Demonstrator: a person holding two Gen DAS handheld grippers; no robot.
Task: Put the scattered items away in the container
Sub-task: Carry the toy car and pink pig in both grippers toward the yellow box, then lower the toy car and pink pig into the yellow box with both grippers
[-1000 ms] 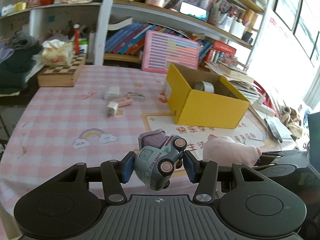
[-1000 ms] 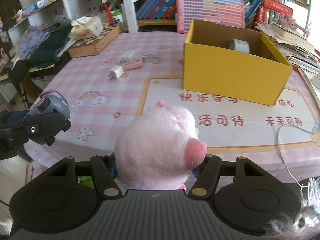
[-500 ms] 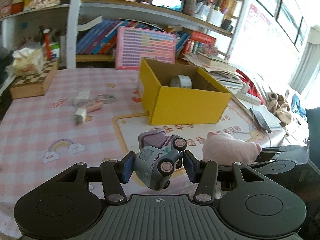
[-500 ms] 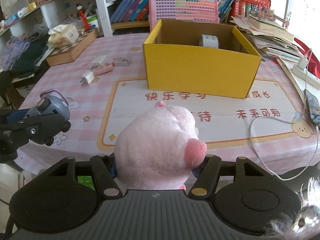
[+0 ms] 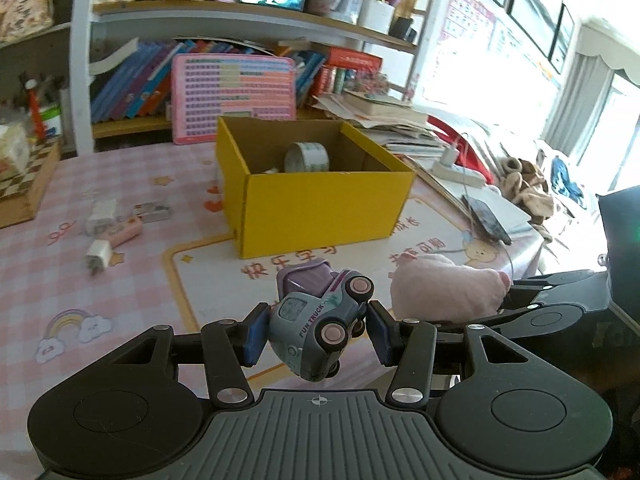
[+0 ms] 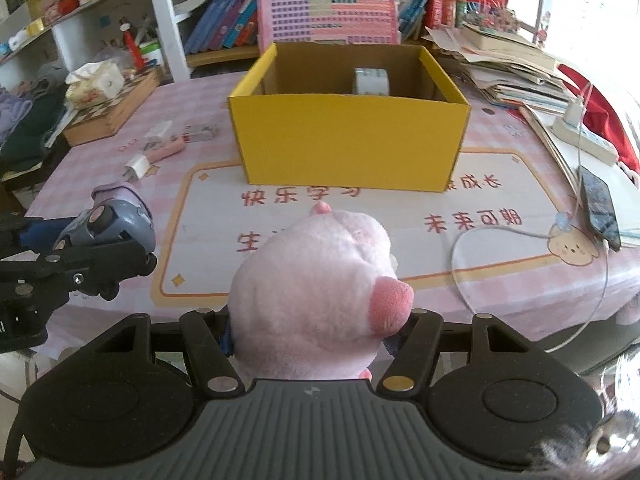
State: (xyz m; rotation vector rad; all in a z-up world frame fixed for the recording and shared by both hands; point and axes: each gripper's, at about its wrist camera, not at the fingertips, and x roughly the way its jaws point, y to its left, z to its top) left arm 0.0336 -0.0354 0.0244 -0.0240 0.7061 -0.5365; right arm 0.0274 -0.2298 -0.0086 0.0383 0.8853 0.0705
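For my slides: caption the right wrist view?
Right gripper carries a pink plush pig toward the yellow box; left gripper holds a toy truck.

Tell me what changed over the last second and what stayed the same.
Both tongs swung right to face the yellow box, which now sits centred ahead and looks nearer. Nothing was taken or released: the left tongs still clamp the toy truck, the right tongs still clamp the pink plush pig. The tape roll stays in the box.
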